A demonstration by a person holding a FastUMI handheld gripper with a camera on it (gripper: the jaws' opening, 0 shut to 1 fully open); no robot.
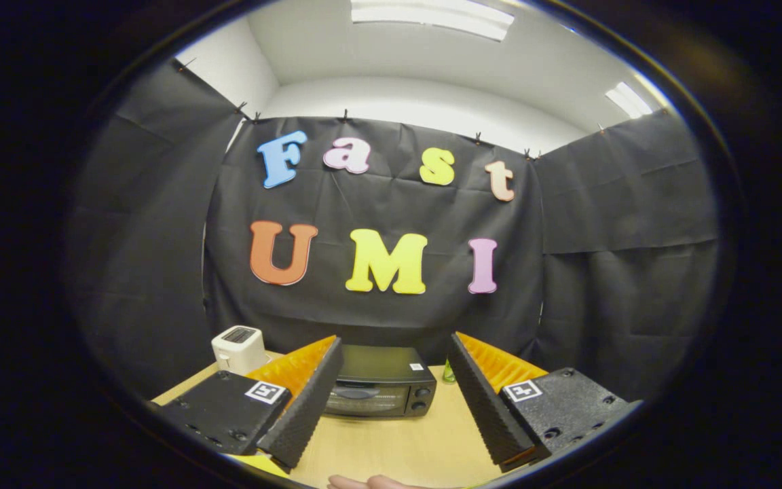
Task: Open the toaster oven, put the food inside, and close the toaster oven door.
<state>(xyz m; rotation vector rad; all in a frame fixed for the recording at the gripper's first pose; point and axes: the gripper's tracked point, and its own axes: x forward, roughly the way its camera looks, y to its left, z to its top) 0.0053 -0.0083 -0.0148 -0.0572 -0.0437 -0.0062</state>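
At the near edge of the wooden surface (398, 448), a bit of a person's hand (370, 482) shows, lying on the wood between the two fingers. The hand-held gripper (391, 387) is held wide open above the surface, with nothing between its fingers and nothing touching them. Each finger carries a square marker on its block. The fingers slant apart, the left one (306, 407) and the right one (482, 401) framing the bare wood ahead.

Beyond the fingers, toward the far side of the surface, stands the oven (381, 384), dark, with its door shut. A handle runs across the top of the door, and two knobs sit one above the other on its right side. A small pale sticker is on its top near the right corner. The left finger hides the oven's left end.

Left of the oven, at the far left corner of the surface, stands a white toaster (239, 348). Right of the oven, a small green thing (448, 373) peeks out just behind the right finger; what it is cannot be told.

Behind all this hangs the black cloth wall (377, 204), with a white ceiling and lit lamps (432, 17) above.
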